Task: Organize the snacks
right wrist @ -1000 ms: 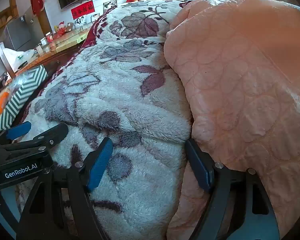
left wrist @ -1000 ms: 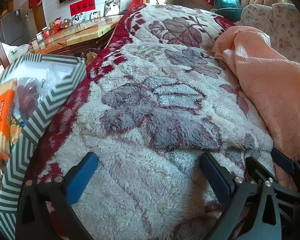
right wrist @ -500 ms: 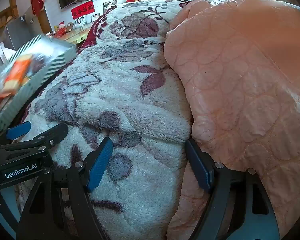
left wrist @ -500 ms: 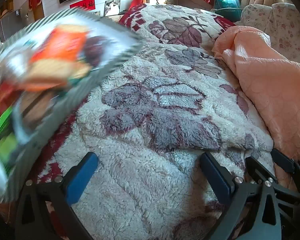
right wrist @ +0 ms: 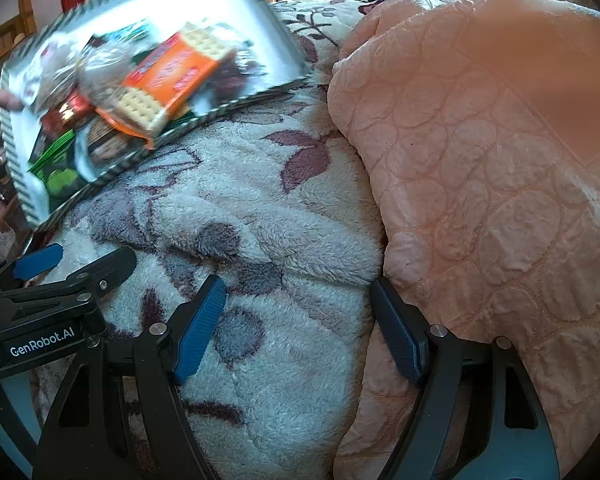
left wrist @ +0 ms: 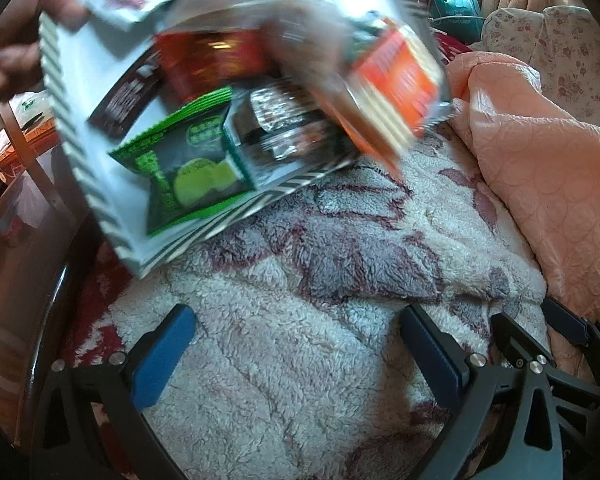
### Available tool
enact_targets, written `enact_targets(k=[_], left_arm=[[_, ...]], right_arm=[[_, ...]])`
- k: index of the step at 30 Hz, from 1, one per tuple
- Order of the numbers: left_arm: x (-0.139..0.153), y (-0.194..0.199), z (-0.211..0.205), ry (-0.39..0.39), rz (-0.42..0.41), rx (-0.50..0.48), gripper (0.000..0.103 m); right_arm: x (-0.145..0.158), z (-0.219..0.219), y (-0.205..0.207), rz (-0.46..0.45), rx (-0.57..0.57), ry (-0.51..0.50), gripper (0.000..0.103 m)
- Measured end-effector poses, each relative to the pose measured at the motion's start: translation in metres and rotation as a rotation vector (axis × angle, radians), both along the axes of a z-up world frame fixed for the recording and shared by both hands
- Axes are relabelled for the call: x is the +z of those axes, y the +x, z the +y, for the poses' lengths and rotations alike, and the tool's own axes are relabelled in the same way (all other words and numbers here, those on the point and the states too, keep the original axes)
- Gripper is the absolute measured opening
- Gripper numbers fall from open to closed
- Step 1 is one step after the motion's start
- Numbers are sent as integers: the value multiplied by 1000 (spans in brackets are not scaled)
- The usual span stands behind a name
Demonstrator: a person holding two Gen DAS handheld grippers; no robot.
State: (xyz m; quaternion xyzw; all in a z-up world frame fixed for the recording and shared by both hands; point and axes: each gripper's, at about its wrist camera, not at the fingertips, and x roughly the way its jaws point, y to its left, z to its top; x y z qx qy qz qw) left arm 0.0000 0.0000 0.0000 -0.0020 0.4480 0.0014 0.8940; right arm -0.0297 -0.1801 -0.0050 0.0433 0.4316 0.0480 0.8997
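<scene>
Snacks (left wrist: 204, 168) spill (blurred) from tilted tray (left wrist: 72, 92); both jaws gape, empty.

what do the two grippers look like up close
Both are black skeletal frames with triangular cut-outs and silver bolt heads. The left gripper carries smooth blue pads on its fingers. The right gripper has ribbed blue pads. White "GenRobot.AI" lettering marks the left one's body. No cables or sleeves show.

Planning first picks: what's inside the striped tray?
Striped tray holds an orange cracker pack, green packet, red pack and dark wrappers; motion blur and overlap hide the rest.
</scene>
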Motion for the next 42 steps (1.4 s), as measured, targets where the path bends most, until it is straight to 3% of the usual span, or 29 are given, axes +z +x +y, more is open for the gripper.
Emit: enact_targets(k=[42], left_arm=[[0,-2,-2,-1,0,0,103]], right_arm=[[1,0,3,1,0,1,77]])
